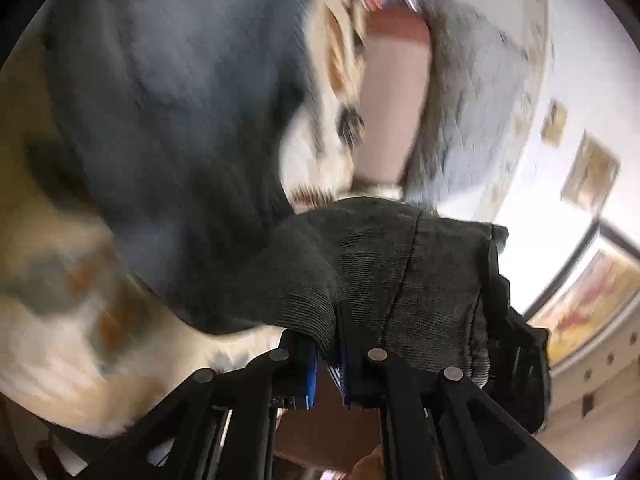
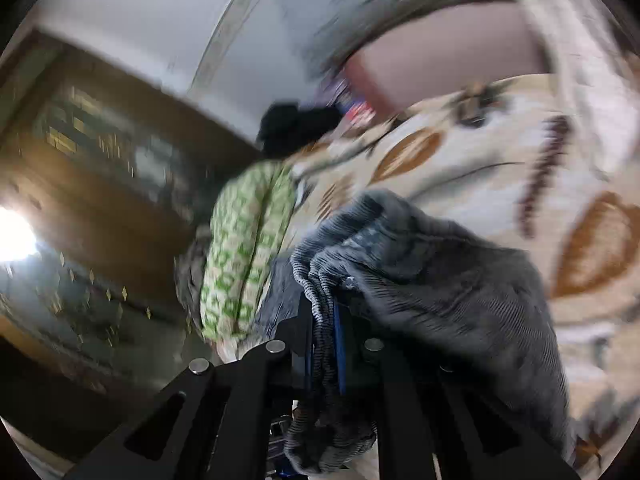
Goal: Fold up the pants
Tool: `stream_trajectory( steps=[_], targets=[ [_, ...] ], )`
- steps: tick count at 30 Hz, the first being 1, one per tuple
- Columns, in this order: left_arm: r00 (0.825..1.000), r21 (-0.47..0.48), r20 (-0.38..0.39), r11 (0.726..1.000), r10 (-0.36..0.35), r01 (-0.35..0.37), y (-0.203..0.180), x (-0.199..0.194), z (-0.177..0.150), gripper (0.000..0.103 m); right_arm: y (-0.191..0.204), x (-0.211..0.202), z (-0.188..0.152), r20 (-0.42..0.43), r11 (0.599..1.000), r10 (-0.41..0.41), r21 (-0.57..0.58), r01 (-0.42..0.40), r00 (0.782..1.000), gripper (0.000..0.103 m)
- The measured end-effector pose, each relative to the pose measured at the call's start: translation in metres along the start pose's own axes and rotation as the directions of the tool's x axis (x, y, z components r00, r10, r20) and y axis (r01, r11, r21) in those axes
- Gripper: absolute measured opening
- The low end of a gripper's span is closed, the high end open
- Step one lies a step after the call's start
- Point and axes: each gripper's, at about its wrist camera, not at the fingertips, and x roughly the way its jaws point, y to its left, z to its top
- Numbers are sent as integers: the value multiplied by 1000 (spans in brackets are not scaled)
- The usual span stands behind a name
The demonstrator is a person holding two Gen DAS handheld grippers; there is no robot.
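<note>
While both views blur, my left gripper point(image 1: 330, 344) and right gripper point(image 2: 324, 332) each clamp dark grey pants point(image 1: 168, 120) above a leaf-patterned bedspread point(image 2: 520, 184).

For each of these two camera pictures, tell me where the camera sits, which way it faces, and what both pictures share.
Left wrist: sits on the left gripper, looking along its fingers, shut on the dark grey pants; beyond, a leaf-patterned bedspread and a bare forearm.
Right wrist: sits on the right gripper, shut on gathered pants cloth; beyond, a green patterned cloth and a brown cabinet.
Shared: pants, bedspread, forearm.
</note>
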Motion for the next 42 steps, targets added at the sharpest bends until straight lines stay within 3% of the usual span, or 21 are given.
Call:
stream_trajectory(
  steps=[3,7,8,10,13,14,16,18,19,20,24,28,29,30,32,34,38,39,41,42],
  targets=[
    [998,-70,55,998,11,-7,26,-24,31,9,17,68,1,-110,999,-34,-29,31,993,9],
    [995,-196,91,980,51,-32,61,-39,57,14,21,156,1,-253,995,-94,-54,83,963,13],
    [993,-212,99,976,65,-42,65,-44,58,19,22,180,1,-305,995,-99,-59,85,947,14],
    [994,-181,88,982,71,-54,63,-50,55,19,25,194,3,-332,994,-106,-67,89,937,17],
    [994,-100,54,991,99,-94,46,-54,44,21,51,163,13,-245,995,-7,-96,-17,969,22],
    [992,-54,51,992,113,-110,38,-58,38,25,60,142,16,-199,993,28,-110,-50,980,42],
    [989,12,56,990,140,-140,26,-65,27,30,70,98,15,-94,988,42,-147,-56,995,66],
    [980,89,81,978,180,-187,15,-77,16,60,68,66,10,-47,987,38,-153,-45,998,66],
    [977,124,95,972,190,-201,8,-84,11,85,57,49,5,-26,990,38,-135,-41,999,66],
    [978,154,114,970,173,-189,4,-92,7,88,46,42,0,-18,992,28,-120,-30,999,66],
    [958,302,222,921,184,-247,-21,-120,2,88,-18,52,-24,-44,1000,-13,12,14,999,66],
    [949,366,230,884,217,-290,-55,-98,22,88,-53,88,-44,-111,996,6,90,4,994,65],
    [942,381,238,869,237,-315,-66,-91,32,88,-49,99,-48,-126,997,-43,55,50,991,60],
    [929,390,255,850,269,-353,-76,-83,41,88,-44,104,-49,-129,996,-74,41,80,989,59],
    [890,446,270,771,368,-454,-88,-69,59,88,-40,103,-50,-121,995,-93,14,96,988,59],
    [830,466,279,687,483,-557,-84,-66,71,86,-44,84,-48,-63,989,-148,17,150,987,59],
    [797,423,287,676,531,-603,-56,-93,70,86,-74,49,-47,-19,973,-218,74,219,976,60],
    [796,416,286,679,533,-604,-51,-99,66,86,-81,42,-50,-15,968,-232,93,232,973,60],
    [820,411,236,712,521,-570,-41,-105,58,86,-77,35,-57,-8,974,-217,64,217,976,60],
    [833,402,213,731,512,-552,-37,-103,56,86,-69,35,-64,-23,985,-169,35,170,985,60]
  ],
)
